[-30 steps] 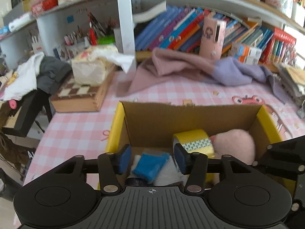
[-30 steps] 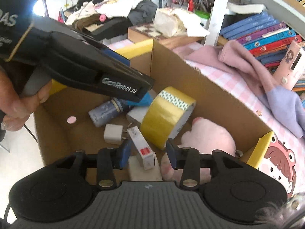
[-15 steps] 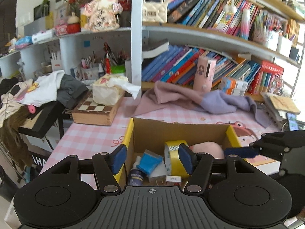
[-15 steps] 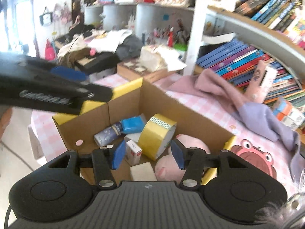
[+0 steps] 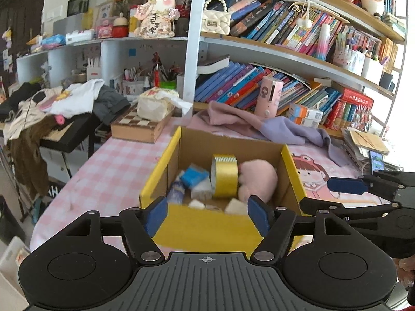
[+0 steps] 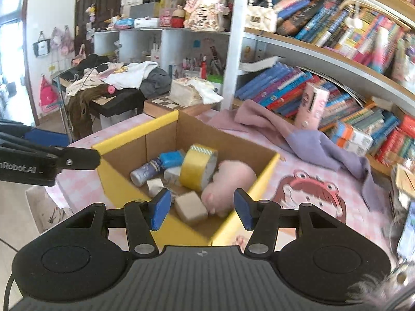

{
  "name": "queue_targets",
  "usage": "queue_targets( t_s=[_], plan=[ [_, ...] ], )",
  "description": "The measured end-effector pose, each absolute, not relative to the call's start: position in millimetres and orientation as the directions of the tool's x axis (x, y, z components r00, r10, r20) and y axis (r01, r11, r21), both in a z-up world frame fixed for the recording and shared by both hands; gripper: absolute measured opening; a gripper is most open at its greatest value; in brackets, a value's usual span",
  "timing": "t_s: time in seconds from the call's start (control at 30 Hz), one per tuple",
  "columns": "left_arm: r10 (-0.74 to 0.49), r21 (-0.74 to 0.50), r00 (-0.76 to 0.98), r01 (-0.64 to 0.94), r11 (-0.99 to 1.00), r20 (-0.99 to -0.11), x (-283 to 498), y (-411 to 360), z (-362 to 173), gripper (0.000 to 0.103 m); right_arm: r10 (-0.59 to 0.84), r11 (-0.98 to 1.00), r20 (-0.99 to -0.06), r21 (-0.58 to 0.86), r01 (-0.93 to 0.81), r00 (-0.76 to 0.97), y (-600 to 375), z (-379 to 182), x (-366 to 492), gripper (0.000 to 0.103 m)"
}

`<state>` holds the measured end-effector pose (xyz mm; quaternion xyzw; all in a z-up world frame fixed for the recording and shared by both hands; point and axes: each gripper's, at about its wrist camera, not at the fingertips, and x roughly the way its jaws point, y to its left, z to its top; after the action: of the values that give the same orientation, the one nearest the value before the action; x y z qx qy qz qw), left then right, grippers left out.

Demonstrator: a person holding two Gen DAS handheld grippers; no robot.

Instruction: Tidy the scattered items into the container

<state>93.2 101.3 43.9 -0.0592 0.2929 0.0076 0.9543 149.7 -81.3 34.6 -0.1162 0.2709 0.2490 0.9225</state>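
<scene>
Where books crowd shelves (image 5: 285, 59), pink checked tablecloth (image 5: 116, 165)

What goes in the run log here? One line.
left claw: opening, empty | right claw: open, empty | cardboard box: holds yellow tape roll, pink plush

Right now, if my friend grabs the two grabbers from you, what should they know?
Left gripper: jaws opening, nothing between them.
Right gripper: open, holding nothing.
Both sit just in front of the cardboard box, not inside it.
In the box: yellow tape roll, pink plush, blue packet, small bottle and little blocks.
Done: those items are packed.
Left: probably nothing small; only the pink and purple cloth lies on the checked table.
</scene>
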Motion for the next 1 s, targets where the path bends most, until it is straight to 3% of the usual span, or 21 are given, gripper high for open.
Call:
queue_targets(
  t_s=[0.43, 1.0],
  plan=[
    [-0.012, -0.097, 0.808, -0.056, 0.994, -0.589, 32, 81, 24, 0.073, 0.325, 0.898, -0.569, -0.066, -0.435, 0.756, -109, 18, 77, 0.058],
    [-0.069, -0.054, 0.779, 0.045, 0.998, -0.623, 10, 38, 3, 0.079, 0.165, 0.964, -0.607, -0.067, -0.257, 0.777, -148, -7, 28, 0.069]
  ],
)
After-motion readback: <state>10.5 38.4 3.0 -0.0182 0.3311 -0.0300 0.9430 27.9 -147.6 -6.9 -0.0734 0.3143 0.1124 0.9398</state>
